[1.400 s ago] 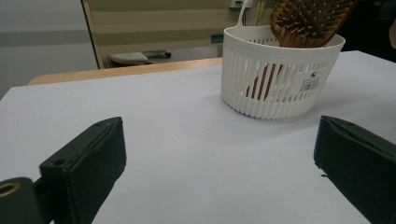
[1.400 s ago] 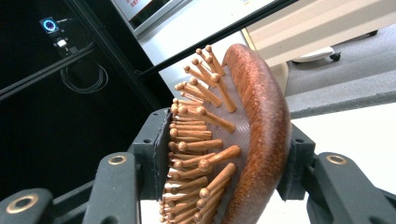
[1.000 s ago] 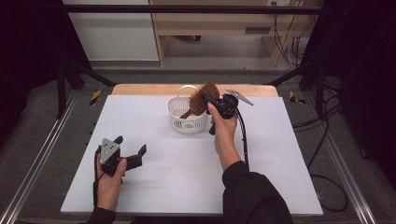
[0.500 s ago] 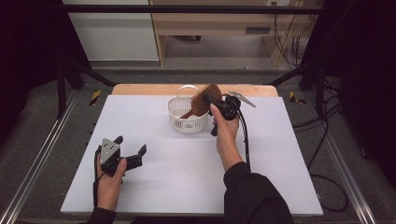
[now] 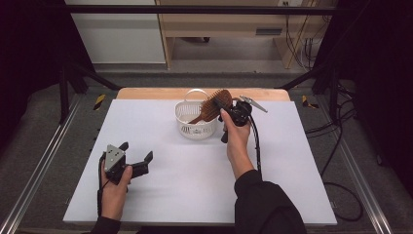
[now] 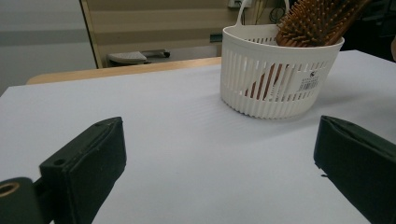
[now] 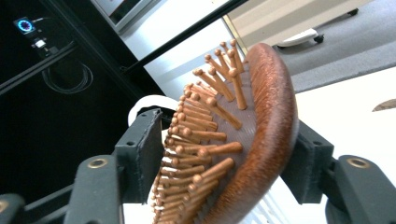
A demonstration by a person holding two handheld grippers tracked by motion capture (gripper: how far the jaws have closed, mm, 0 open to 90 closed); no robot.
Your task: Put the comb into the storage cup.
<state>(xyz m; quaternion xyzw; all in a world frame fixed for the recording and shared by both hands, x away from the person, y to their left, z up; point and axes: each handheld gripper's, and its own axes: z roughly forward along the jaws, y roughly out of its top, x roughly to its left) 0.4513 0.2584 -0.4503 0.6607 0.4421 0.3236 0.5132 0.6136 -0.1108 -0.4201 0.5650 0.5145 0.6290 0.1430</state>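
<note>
A brown wooden hairbrush (image 5: 212, 106) stands tilted in a small white slatted basket (image 5: 195, 127) at the far middle of the table, handle down inside it and head above the rim. My right gripper (image 5: 223, 105) is at the brush head. Its jaws have just been opening and stand either side of the head (image 7: 261, 121) with little room, one by the bristles, one behind the wooden back. My left gripper (image 5: 136, 151) rests near the front left, open and empty, facing the basket (image 6: 275, 88) and the brush (image 6: 317, 21).
The white table top (image 5: 195, 190) has free room in front of and beside the basket. A wooden strip (image 5: 146, 92) runs along the far edge. Metal rails (image 5: 44, 165) flank the table, and cables (image 5: 341, 146) lie on the floor at the right.
The right gripper's jaws stand wider around the brush head than before. The brush has settled a little lower in the basket. The left hand has not moved.
</note>
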